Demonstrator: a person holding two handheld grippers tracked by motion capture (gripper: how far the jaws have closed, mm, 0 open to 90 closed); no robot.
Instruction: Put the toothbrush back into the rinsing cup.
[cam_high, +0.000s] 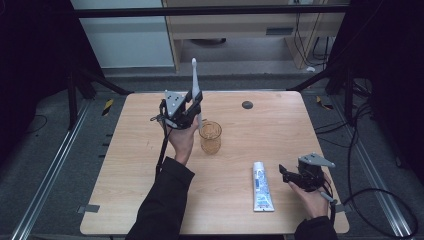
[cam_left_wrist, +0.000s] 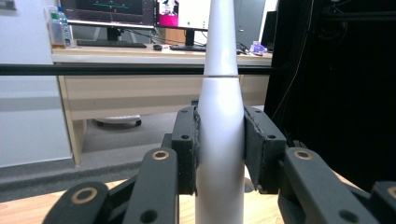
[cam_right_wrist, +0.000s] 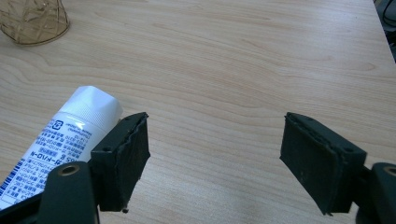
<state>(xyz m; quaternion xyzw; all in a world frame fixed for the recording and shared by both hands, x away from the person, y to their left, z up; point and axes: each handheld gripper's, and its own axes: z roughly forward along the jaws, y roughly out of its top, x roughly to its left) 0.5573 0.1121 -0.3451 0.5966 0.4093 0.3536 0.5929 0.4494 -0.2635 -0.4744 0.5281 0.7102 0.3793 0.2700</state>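
Near the far-left part of the tabletop (cam_high: 150, 165), the left gripper (cam_high: 194, 101) is held up off the wood by the person's left hand (cam_high: 182, 140), jaws pointing up & away. Its pads (cam_left_wrist: 187, 149) pinch a white electric toothbrush (cam_left_wrist: 219, 121) by the thick handle, one pad each side, both touching. Brush stands roughly upright w/ a slight tilt, slim neck & head rising well above the gripper toward the far edge; lower end of the handle hangs just beside the rim of an amber glass cup (cam_high: 210, 137), on its left. Can't tell if it touches the rim.

Cup stands upright abt mid-table, a bit left of centre.

Toward the near-right corner, the right gripper (cam_high: 283, 172) sits low in the person's right hand (cam_high: 312, 200), jaws aimed left, spread wide w/ bare wood between them, holding nothing. White toothpaste tube (cam_high: 261, 186) lies flat just left of it, cap end toward the far edge, crimped end toward the near edge. From the right gripper view, the tube's cap (cam_right_wrist: 88, 105) lies just beside one jaw's outer side, not between the pads.

Small dark round disc (cam_high: 247, 104) sits near the far edge, right of centre.
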